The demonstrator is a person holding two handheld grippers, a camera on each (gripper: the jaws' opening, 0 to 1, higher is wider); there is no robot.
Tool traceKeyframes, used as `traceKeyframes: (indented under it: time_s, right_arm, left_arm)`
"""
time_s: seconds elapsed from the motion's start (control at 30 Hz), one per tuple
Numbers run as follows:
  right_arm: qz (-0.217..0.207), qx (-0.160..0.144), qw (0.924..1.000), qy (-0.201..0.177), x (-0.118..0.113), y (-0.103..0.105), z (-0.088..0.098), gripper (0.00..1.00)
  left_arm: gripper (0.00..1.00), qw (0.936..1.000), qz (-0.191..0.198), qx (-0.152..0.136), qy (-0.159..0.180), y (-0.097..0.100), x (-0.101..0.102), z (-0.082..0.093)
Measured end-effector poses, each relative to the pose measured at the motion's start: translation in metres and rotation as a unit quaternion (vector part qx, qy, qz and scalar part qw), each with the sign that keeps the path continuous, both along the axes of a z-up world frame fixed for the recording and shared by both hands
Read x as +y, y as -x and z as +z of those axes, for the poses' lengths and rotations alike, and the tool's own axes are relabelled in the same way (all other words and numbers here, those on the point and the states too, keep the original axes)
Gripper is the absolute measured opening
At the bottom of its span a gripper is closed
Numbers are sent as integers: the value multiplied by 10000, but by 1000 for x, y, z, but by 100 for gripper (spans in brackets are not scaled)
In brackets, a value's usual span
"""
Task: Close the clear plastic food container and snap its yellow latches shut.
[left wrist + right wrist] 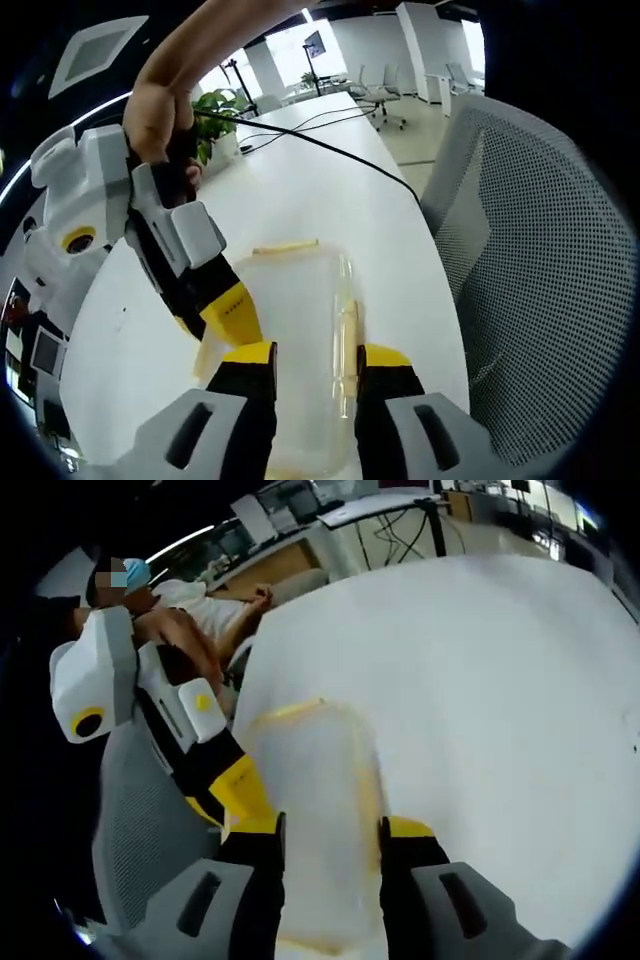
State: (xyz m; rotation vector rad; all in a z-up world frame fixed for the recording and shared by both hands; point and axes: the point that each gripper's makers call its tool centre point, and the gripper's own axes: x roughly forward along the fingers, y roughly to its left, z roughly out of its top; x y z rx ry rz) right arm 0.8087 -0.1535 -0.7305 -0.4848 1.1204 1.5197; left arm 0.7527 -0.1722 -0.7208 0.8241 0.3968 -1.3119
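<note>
On the white table point(300, 190), close to its edge, lies the clear plastic food container point(300, 330), its lid down and pale yellow latches point(287, 246) showing along its sides. From the left gripper view, the left gripper point(315, 365) hangs over the container's near end with its black, yellow-tipped jaws apart, straddling one side latch point(349, 340); they pinch nothing that I can make out. The right gripper point(232, 312) comes in from the left, its yellow tip down at the container's opposite long side, with a person's hand point(160, 105) around its handle. From the right gripper view, the right gripper point(330, 835) likewise stands with jaws parted over the container point(315, 800), and the left gripper point(240, 780) touches the container's side. Beside the table stands a grey mesh office chair point(540, 260). A black cable point(330, 150) runs across the tabletop toward a potted plant point(215, 115).
</note>
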Motion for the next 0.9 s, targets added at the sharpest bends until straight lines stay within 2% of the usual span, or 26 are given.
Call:
traceKeyframes:
  time_s: [0.17,0.53,0.9]
  right_arm:
    - [-30,-81,9999,-77,0,-2,1,34]
    - [354,-491,9981,-115,4,-1,5,33]
    - [41,-267,9996,17,6,-5,3,28]
  left_arm:
    - [24,10000,-37,-16,37,1,-1,1]
    - [24,10000,-5,-2,67,0,0,2]
    - [22,10000,-5,35,-15,0,0,1]
